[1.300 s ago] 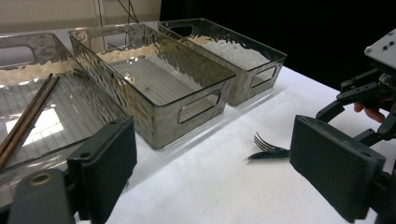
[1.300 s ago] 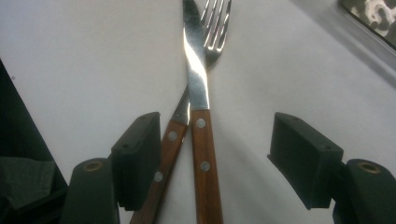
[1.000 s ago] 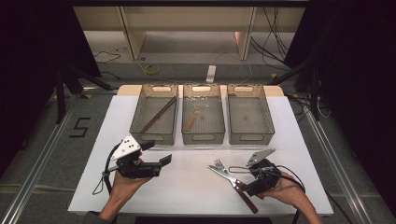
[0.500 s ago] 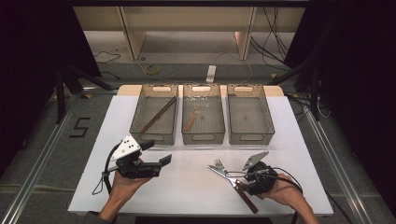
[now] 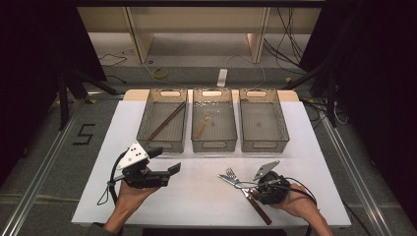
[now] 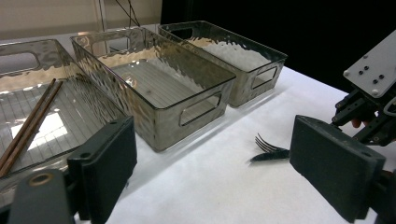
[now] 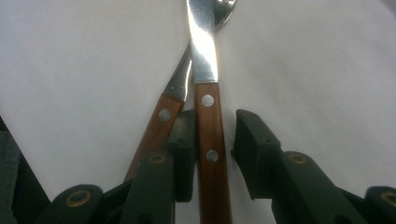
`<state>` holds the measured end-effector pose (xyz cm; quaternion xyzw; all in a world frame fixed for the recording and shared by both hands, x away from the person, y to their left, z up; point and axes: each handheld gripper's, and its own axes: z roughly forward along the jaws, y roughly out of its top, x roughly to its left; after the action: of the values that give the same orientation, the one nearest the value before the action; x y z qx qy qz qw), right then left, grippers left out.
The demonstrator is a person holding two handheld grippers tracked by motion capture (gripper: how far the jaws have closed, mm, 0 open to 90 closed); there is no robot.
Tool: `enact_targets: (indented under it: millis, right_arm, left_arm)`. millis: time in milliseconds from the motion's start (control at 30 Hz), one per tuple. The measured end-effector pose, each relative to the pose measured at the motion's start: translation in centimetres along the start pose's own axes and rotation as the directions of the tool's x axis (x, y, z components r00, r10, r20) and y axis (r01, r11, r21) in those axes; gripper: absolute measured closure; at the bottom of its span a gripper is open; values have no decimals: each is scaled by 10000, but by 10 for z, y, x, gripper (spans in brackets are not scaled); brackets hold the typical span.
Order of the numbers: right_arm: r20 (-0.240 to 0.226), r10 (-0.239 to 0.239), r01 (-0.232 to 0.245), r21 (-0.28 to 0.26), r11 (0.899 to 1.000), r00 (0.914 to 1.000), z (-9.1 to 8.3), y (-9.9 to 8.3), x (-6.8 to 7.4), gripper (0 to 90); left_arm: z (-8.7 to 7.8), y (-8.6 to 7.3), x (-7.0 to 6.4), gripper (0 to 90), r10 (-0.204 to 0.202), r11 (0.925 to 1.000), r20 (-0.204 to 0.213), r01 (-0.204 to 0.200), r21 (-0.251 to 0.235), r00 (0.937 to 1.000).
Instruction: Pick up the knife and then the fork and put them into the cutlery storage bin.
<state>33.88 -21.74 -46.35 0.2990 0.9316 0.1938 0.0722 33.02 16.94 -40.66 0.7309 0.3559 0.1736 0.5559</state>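
Observation:
A wooden-handled knife and a matching fork lie side by side on the white table at the front right. My right gripper is open, lowered over them. Its jaws straddle the knife handle, the left jaw touching it and a narrow gap remaining at the right jaw. The fork handle passes outside the left jaw. In the high view the fork points away from the right gripper. My left gripper is held at the front left, open and holding nothing, aimed at the fork.
Three clear bins stand in a row at the back. The left bin holds chopsticks, the middle bin a small wooden-handled utensil, and the right bin shows nothing inside. White table lies between the two grippers.
The right gripper has moved left and down onto the cutlery, its jaws now around the knife handle. The left gripper has stayed in place.

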Motion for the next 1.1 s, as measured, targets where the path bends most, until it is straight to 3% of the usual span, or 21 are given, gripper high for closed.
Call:
enact_targets:
  millis: [433,733,1100]
  right_arm:
    - [32,-298,298,168,9994,9996,0,2,5,771]
    - [-263,-243,239,-152,9996,9994,-5,2,3,774]
    - [-85,-175,170,-485,9987,9998,-9,1,1,774]
  left_arm:
    - [1,0,0,146,16,10000,-32,-15,71,10000]
    - [-2,0,1,149,-30,10000,-126,30,12,9999]
    - [-2,0,2,152,-79,10000,-146,78,-52,9999]
